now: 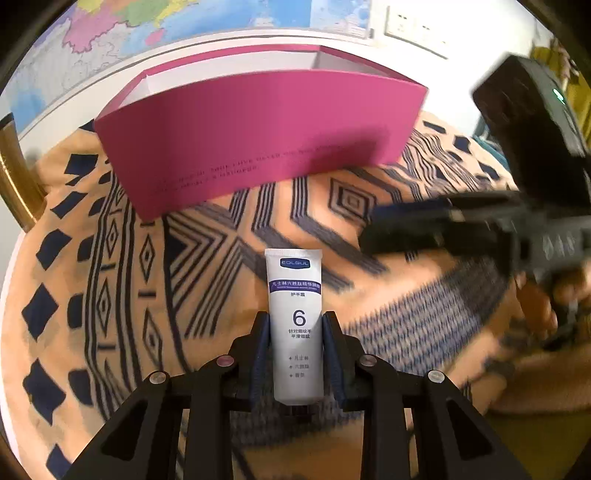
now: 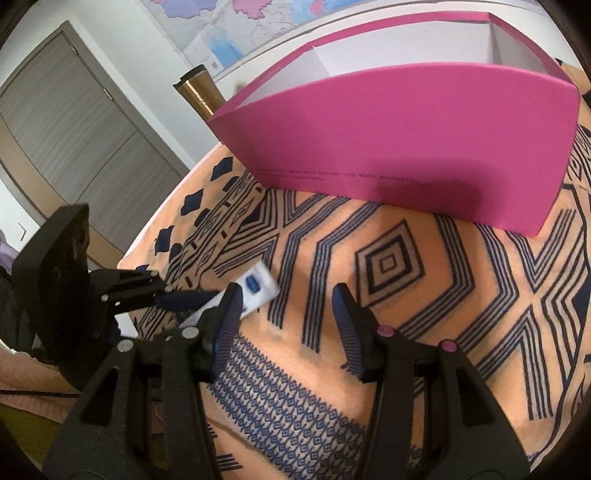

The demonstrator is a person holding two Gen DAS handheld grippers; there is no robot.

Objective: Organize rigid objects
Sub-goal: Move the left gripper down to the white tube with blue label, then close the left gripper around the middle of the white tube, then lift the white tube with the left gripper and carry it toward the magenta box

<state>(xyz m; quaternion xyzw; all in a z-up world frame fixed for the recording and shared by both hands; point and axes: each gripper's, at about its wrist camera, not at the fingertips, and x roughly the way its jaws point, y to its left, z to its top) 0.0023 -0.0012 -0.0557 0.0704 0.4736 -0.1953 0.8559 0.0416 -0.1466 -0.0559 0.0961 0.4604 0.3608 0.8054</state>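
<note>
A white hand-cream tube point(image 1: 295, 280) with a large 6 printed on it lies lengthwise between my left gripper's point(image 1: 295, 321) blue pads, which press on its sides. Its cap end points back toward the camera. Under it is the patterned cloth. In the right wrist view the same tube point(image 2: 258, 288) shows just left of my right gripper point(image 2: 286, 295), with the left gripper point(image 2: 199, 299) on it. The right gripper's jaws stand apart over the cloth with nothing between them. It appears blurred at the right of the left wrist view point(image 1: 369, 225). An open pink box point(image 1: 258, 140) point(image 2: 406, 147) stands behind.
An orange and navy patterned cloth point(image 2: 388, 266) covers the table. A golden cylinder point(image 1: 14, 177) point(image 2: 201, 92) stands at the table's far left edge beside the box. A hand point(image 1: 539, 295) holds the right gripper. A map and wall sockets point(image 1: 413, 27) are behind; a grey door point(image 2: 74, 129) is at left.
</note>
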